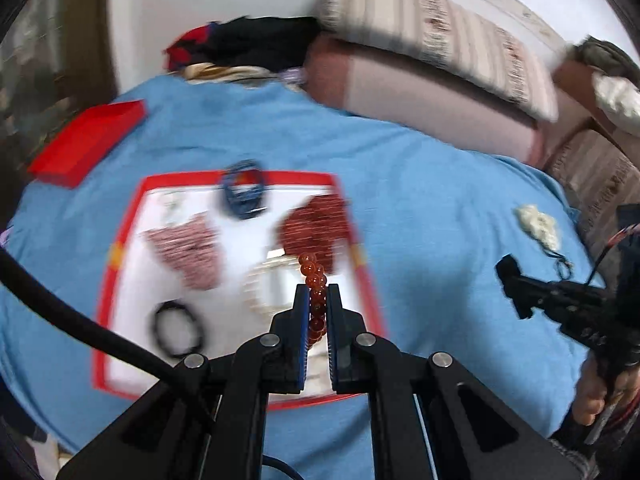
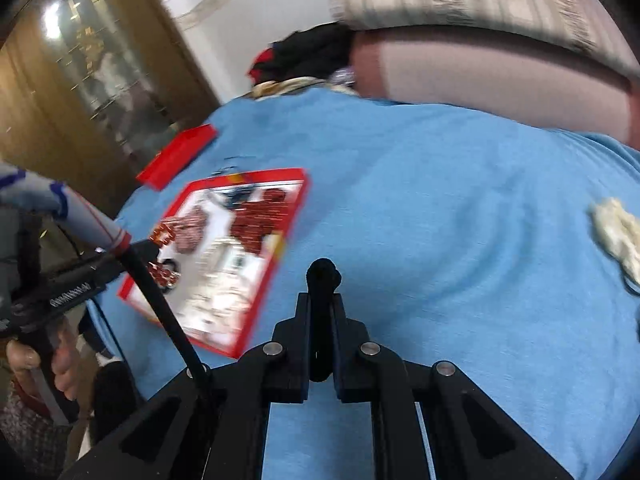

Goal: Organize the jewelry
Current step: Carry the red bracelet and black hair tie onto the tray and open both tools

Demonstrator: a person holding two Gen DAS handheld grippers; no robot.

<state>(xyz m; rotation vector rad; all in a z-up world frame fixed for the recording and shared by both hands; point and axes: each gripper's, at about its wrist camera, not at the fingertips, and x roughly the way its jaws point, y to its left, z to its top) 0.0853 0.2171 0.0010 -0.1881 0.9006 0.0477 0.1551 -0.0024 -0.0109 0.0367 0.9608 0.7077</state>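
Note:
A red-rimmed white jewelry box [image 1: 124, 216] lies open on the blue cloth. In it lie a pink bead bundle [image 1: 188, 250], a dark red bead bundle [image 1: 312, 226], a blue bracelet [image 1: 242, 190], a black ring-shaped band [image 1: 178, 328] and a pale bead bracelet [image 1: 260, 284]. My left gripper [image 1: 317, 294] is shut on an orange bead bracelet [image 1: 314, 276], held above the box. My right gripper [image 2: 321, 300] is shut on a black band [image 2: 322, 276] over the cloth, right of the box [image 2: 296, 208]. A cream ornament [image 1: 538, 226] lies on the cloth at the right.
The red box lid [image 1: 86, 142] lies at the far left of the blue cloth [image 1: 420, 200]. Pillows [image 1: 432, 92] and dark clothes [image 1: 248, 46] are piled behind. A wooden glass-front cabinet [image 2: 88, 72] stands at the left.

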